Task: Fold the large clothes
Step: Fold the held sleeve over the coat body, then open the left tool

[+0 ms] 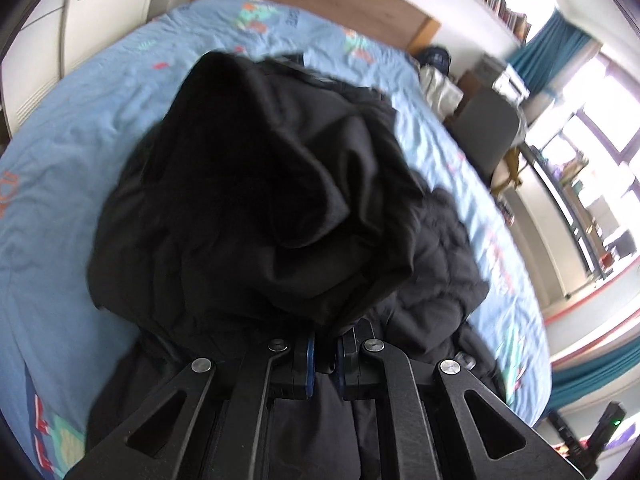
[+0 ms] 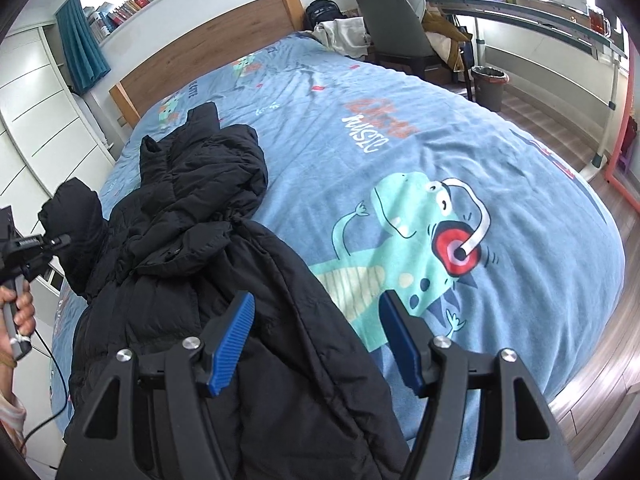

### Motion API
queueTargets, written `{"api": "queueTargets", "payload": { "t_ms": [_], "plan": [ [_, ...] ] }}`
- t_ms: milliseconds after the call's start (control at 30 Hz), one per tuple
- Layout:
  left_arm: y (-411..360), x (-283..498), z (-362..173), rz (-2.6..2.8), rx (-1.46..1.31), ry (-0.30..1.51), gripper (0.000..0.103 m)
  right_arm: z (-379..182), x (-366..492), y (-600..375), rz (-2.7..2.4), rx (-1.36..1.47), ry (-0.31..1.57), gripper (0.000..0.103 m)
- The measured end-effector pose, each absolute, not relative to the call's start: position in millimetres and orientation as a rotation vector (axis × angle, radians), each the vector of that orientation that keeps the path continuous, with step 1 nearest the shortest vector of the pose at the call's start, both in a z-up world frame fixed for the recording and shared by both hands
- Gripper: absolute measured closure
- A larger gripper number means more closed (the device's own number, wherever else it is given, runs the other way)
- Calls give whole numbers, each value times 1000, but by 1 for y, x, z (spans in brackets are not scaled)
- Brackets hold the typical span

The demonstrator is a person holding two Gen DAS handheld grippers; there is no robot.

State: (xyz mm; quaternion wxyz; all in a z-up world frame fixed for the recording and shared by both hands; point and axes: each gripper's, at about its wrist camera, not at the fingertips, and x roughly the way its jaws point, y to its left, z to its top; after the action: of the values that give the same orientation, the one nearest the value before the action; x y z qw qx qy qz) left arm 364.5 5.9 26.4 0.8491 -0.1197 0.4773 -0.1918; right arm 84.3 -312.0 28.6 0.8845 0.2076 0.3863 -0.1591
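Right wrist view, nearest field: the right tool (image 2: 316, 344) is seen with its blue ribbed pads spread wide and nothing between them, poised just above the near hem of the black quilted puffer jacket (image 2: 192, 248). The left pad (image 2: 234, 342) lies over the jacket's fabric; the right pad (image 2: 402, 350) lies over the blue dinosaur-print bed cover (image 2: 400, 128), so the jacket's right edge passes between the two.

Middle field: the jacket is laid lengthwise on the bed, its long axis running away from the right tool toward the wooden headboard (image 2: 208, 52), its bulk left of the tool's centreline.

Left field: the left tool (image 2: 50, 246) is held up at the jacket's far left side, clamped on a raised black fold, judged to be a sleeve or the hood.

Left wrist view: the left tool (image 1: 325, 354) is confirmed drawn nearly together on a pinch of the jacket (image 1: 260, 184), which hangs ahead of it over the bed cover (image 1: 60, 152).

Judgement: the coming fold turns on the lifted portion being carried rightward across the long axis; the right tool is the nearer to the hem.
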Motion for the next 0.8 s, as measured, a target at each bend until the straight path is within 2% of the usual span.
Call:
{"api": "queueTargets", "payload": {
  "t_ms": [367,500,633,800],
  "plan": [
    [-31,361,-1,-376,-206,1087,95,24,83,-307,-304,433,812,39],
    [-39,355,-3,-390,-200,1100,86,24,82,-303,-292,430,812,39],
    [-44,342,-3,-465,-214,1116,71,25,88,-293,-271,415,820,39],
    [-42,323,5,-552,-207,1112,65,30,106,-273,-217,376,825,39]
  ]
}}
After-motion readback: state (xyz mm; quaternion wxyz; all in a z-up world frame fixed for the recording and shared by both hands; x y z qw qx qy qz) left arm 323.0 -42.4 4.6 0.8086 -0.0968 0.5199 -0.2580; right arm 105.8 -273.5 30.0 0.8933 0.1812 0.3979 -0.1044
